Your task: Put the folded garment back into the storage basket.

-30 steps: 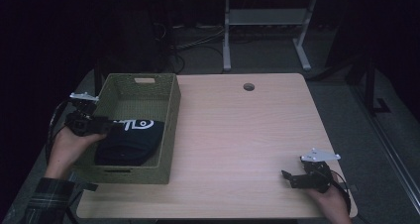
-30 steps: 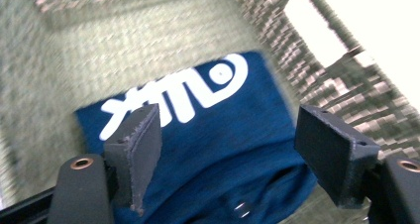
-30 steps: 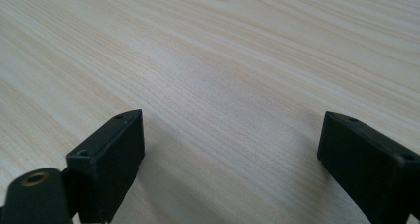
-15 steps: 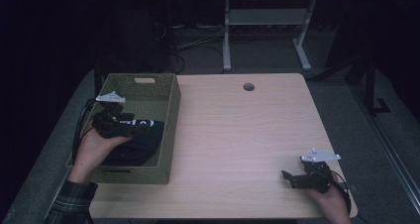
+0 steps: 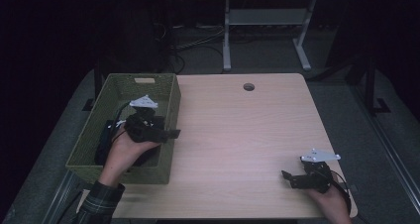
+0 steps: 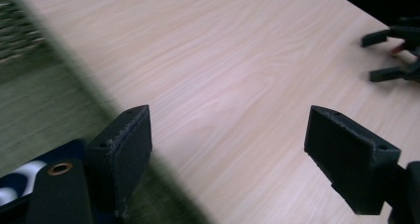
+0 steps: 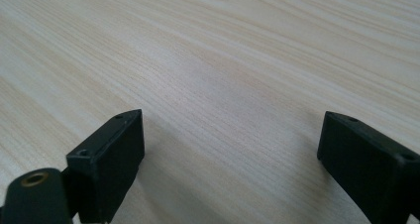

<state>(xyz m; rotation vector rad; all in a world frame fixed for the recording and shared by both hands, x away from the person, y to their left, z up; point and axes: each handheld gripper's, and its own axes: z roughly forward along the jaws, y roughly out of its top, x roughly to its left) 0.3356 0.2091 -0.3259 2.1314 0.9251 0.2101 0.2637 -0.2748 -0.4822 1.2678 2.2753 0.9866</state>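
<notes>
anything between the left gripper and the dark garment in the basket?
Nothing visible. The left gripper hangs open and empty over the right wall of the green basket, jaws pointing out across the table. The dark garment lies on the basket floor beside the hand, uncovered, though the hand hides part of it.

wooden table (image 5: 237, 130) with round cable hole (image 5: 248, 87); metal desk legs (image 5: 227, 40) on dark floor behind

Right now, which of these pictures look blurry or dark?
High view: the room is dark, the table lit. Left gripper view: the basket rim smears, the tabletop and jaws stay sharp. Right gripper view: evenly lit, the wood grain softens far off.
</notes>
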